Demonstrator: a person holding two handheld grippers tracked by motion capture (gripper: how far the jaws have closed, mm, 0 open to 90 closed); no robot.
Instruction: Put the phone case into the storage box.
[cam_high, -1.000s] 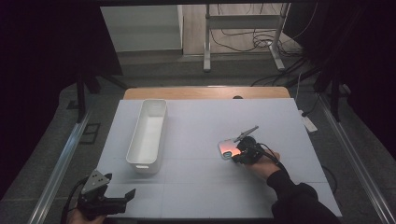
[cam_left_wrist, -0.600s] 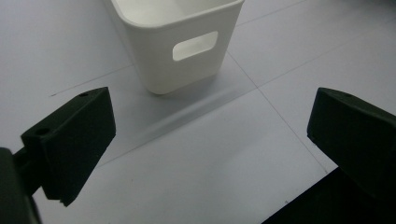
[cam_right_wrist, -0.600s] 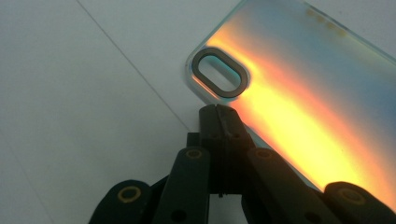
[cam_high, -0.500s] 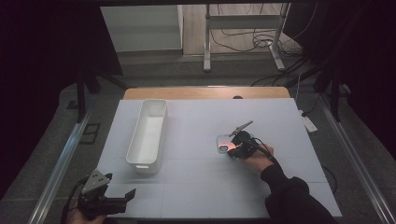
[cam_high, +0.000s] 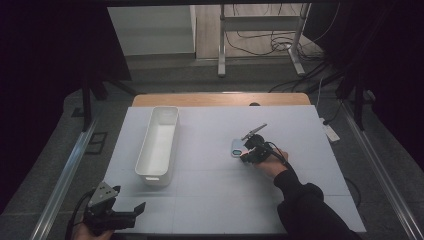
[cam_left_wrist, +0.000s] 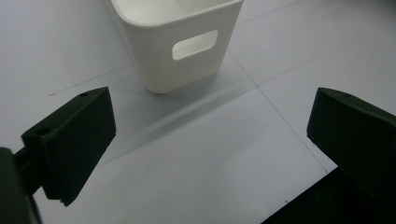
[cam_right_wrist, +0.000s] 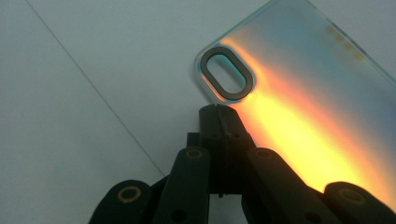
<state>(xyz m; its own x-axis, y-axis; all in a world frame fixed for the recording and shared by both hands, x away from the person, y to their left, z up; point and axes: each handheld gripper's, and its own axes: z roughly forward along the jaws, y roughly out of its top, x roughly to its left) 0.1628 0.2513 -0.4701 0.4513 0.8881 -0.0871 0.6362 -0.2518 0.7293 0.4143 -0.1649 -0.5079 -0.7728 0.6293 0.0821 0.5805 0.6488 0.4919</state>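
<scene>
1. Phone case (cam_right_wrist: 299, 116), iridescent, lies flat on the white table (cam_high: 210, 200), edge touching the right gripper (cam_high: 248, 152) tips.
2. Right gripper clenched, its 2 jaws pressed together.
3. Left gripper (cam_high: 131, 212) released, jaws spread; white bin (cam_left_wrist: 180, 37) just ahead, inside bare as far as seen.

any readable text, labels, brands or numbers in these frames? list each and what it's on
None readable in any view.
Phone case: iridescent back with an oval camera cutout, no print or logo.
White bin: plain walls, a handle slot, no label.
Table: only thin grid lines, no markings.
Right hand-held gripper, shut on the phone case's edge, and left hand-held gripper, open: black jaws, no lettering.
</scene>
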